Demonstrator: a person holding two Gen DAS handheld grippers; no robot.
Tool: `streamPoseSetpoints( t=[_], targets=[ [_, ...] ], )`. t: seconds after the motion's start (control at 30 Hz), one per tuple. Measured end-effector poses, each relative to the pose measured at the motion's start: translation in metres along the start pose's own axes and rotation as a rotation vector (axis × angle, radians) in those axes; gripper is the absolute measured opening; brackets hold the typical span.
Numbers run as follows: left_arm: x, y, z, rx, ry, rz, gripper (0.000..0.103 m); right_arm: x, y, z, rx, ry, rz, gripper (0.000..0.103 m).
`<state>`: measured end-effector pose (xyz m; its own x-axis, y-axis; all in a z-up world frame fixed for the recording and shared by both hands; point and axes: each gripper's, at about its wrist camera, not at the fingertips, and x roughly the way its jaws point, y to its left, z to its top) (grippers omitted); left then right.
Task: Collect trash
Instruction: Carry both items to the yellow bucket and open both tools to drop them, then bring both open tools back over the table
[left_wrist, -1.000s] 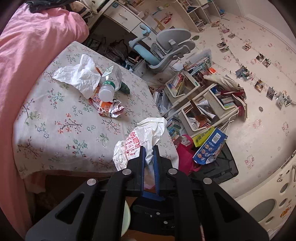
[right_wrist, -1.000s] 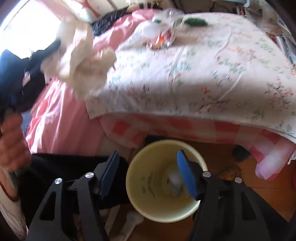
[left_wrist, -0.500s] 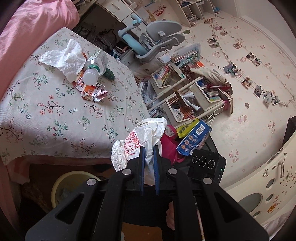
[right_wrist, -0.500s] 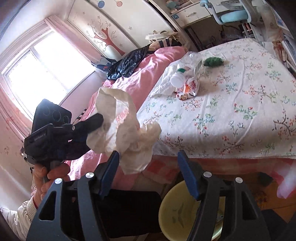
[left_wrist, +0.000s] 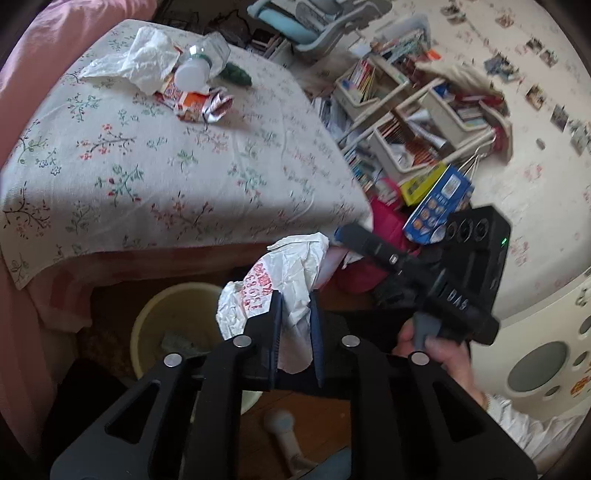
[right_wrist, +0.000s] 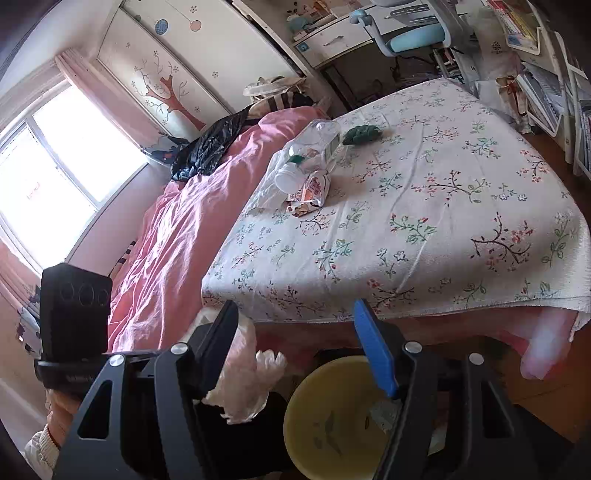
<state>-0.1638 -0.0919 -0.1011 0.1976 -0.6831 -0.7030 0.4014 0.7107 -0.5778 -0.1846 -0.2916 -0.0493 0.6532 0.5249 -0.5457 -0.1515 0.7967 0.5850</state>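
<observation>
At the bed's edge: a person works two handheld grippers above a yellow bin (left_wrist: 155, 314) on the wooden floor.
Left gripper (left_wrist: 295, 295): its jaws have just been opening; the white plastic bag with red print (left_wrist: 280, 284) hangs between the loosened pads, no longer squeezed.
Bag's place: just right of the bin's mouth in the left wrist view, not yet inside.
Right gripper (right_wrist: 295, 321): spread wide and empty, the bin's rim (right_wrist: 314, 384) below it.
Remaining on the bed (right_wrist: 424, 206): a crumpled white bag (left_wrist: 136, 62), a clear bottle (left_wrist: 207, 55), a white-capped container (left_wrist: 192, 74), an orange wrapper (left_wrist: 195, 103).
Doing it well: the bag likely needs carrying fully over the opening before release, or it may catch the rim and drop to the floor.
</observation>
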Motion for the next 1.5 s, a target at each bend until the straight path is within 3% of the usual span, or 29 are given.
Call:
streamPoseSetpoints(
  t=[0.03,0.1,0.17,0.27,0.37,0.53,0.77,0.97,1.17,1.33,1.5],
  targets=[
    [0.006,-0.005,-0.003,0.033,0.021,0.049,0.024,-0.003,-0.001,0.000,0.003,-0.003,-0.003,0.064],
    [0.013,-0.013,-0.007,0.095,0.037,0.155,0.047,-0.005,-0.003,0.000,0.006,-0.008,-0.010,0.065],
    [0.015,-0.017,-0.009,0.138,0.017,0.246,0.061,-0.008,-0.004,0.000,0.002,-0.010,-0.024,0.067],
    [0.006,-0.021,-0.008,0.181,-0.074,0.360,0.073,-0.008,-0.005,-0.001,-0.002,-0.013,-0.043,0.069],
    [-0.012,-0.021,-0.003,0.186,-0.216,0.475,0.086,-0.009,-0.006,-0.002,-0.004,-0.013,-0.059,0.071],
    [-0.037,-0.009,0.012,0.105,-0.364,0.583,0.090,-0.007,0.002,-0.001,-0.048,-0.017,-0.101,0.074],
    [-0.065,0.004,0.053,0.053,-0.537,0.638,0.094,-0.012,0.036,0.030,-0.205,-0.054,-0.120,0.081],
    [-0.072,0.026,0.085,-0.025,-0.577,0.650,0.094,-0.007,0.052,0.081,-0.346,-0.111,-0.149,0.085],
    [-0.062,0.036,0.108,-0.024,-0.565,0.624,0.094,0.019,0.011,0.089,-0.114,-0.045,-0.102,0.085],
    [-0.039,0.056,0.139,-0.041,-0.505,0.606,0.094,0.028,0.008,0.099,-0.080,-0.032,-0.075,0.085],
    [-0.014,0.082,0.165,-0.054,-0.450,0.634,0.094,0.043,0.004,0.115,-0.061,-0.015,-0.074,0.085]
  ],
)
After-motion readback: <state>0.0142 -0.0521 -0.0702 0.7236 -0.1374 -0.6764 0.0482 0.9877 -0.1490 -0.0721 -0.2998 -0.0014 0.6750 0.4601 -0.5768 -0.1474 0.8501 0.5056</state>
